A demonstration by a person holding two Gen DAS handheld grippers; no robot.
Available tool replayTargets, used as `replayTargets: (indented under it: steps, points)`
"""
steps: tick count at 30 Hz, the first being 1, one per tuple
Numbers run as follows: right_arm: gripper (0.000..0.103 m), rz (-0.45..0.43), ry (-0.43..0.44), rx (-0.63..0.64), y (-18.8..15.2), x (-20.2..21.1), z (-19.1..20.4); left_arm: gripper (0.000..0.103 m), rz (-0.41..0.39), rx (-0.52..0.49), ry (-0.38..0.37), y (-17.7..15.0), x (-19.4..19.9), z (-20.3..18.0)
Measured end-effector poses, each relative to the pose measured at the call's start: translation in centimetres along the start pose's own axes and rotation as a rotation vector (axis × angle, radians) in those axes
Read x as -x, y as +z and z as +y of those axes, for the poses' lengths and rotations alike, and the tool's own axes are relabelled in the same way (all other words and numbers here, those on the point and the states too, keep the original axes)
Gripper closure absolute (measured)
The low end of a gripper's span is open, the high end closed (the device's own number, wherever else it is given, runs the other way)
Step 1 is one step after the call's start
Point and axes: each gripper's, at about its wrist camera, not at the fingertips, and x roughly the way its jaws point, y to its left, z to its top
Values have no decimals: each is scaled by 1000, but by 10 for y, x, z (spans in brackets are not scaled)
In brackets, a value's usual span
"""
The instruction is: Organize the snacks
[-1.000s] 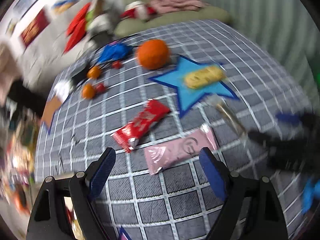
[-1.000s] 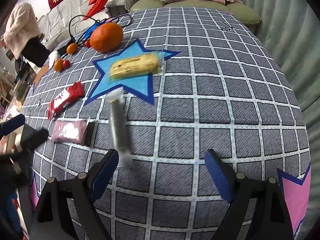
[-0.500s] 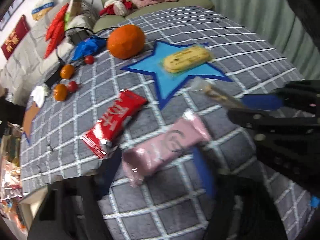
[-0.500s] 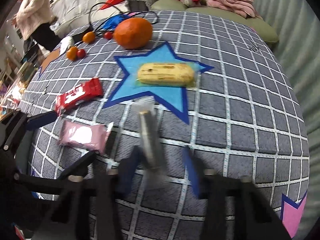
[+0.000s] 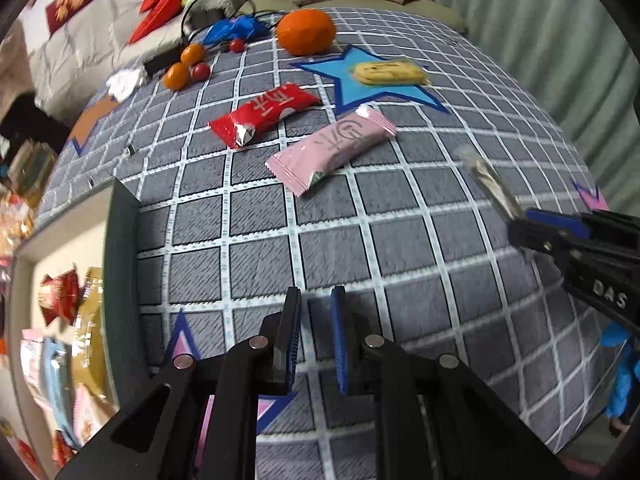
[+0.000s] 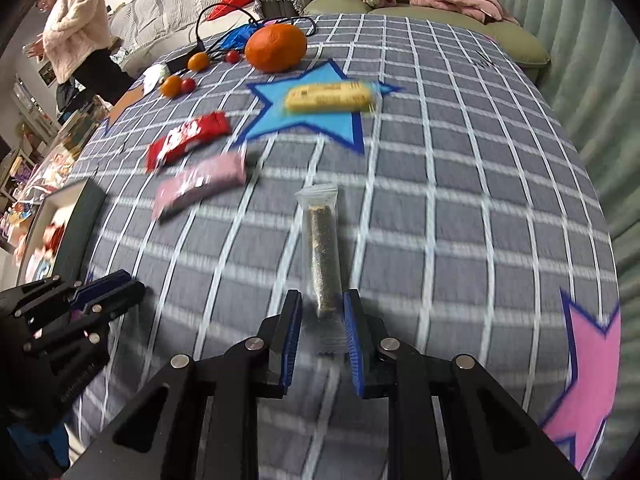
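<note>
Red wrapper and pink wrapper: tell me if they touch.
Apart. The left wrist view shows a strip of grey checked cloth between the red wrapper and the pink wrapper.

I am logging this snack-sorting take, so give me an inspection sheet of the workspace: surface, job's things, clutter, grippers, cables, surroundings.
Surface: grey checked cloth with star patches.
Job's things: red snack pack and pink snack pack lie on the cloth; yellow biscuit pack on the blue star; clear snack stick in the right gripper; box at the left holds sorted packs.
Clutter: large orange, small oranges, red fruits.
Grippers: left gripper nearly closed, empty; right gripper shut on the stick.
Cables: black cable at the far edge.
Surroundings: sofa, person.
</note>
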Motion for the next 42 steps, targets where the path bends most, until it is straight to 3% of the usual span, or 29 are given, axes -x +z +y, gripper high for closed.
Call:
replayTargets:
  steps: [1,2,3,4,5,6,8,11,14,19,20,21,23,26,29,31,32,33,34,35,36,38,42]
  points:
    - [79,5,-5,0,-9,3,-2,70,-16,-27,16,2,2,-2]
    - [79,8,-15,1,-16,6,-3,49,-37,-52,33,6,6,-3]
    - [72,9,-31,-2,-22,8,-5,32,-62,-65,49,12,10,-3]
    - [62,2,-51,-12,-29,11,-9,27,-98,-81,58,20,14,-4]
    - [29,-9,-65,-23,-34,15,-14,24,-117,-95,59,26,15,-4]
    - [10,-22,-76,-37,-38,17,-18,24,-137,-112,67,34,15,-6]
    - [10,-26,-78,-74,-48,18,-31,24,-149,-149,82,49,9,-9]
    - [0,-39,-84,-82,-57,18,-38,24,-124,-173,91,68,-11,-17]
    - [0,-41,-144,-4,-63,14,-27,24,-87,-179,110,79,-34,-24]
    - [0,-62,-136,-1,-65,13,-24,28,-67,-94,67,88,-50,-18]
    - [0,-68,-136,0,-65,13,-24,39,-58,-77,37,88,-50,-16]
    - [0,-74,-136,2,-66,13,-25,57,-55,-69,23,87,-49,-16]
    - [0,-83,-136,4,-66,12,-24,77,-51,-78,55,82,-45,-19]
    - [0,-89,-136,3,-70,16,-25,87,-44,-49,57,64,-36,-19]
    - [0,-91,-136,5,-72,17,-25,87,-26,8,40,33,-20,-17]
    - [0,-93,-135,8,-72,17,-25,86,-23,36,29,11,-9,-14]
    - [0,-94,-135,8,-72,17,-25,80,-23,35,34,1,-4,-14]
    - [0,-94,-136,8,-72,17,-25,62,-26,24,35,-1,-1,-15]
    - [0,-93,-135,8,-72,17,-25,50,-36,5,39,-1,2,-16]
    - [0,-91,-135,9,-72,17,-25,31,-69,-22,63,5,6,-16]
    - [0,-89,-135,9,-71,17,-25,22,-102,-39,88,11,10,-17]
    - [0,-87,-135,9,-70,17,-25,22,-159,-72,101,27,15,-18]
    - [0,-92,-136,7,-70,17,-25,22,-155,-104,105,65,-4,-21]
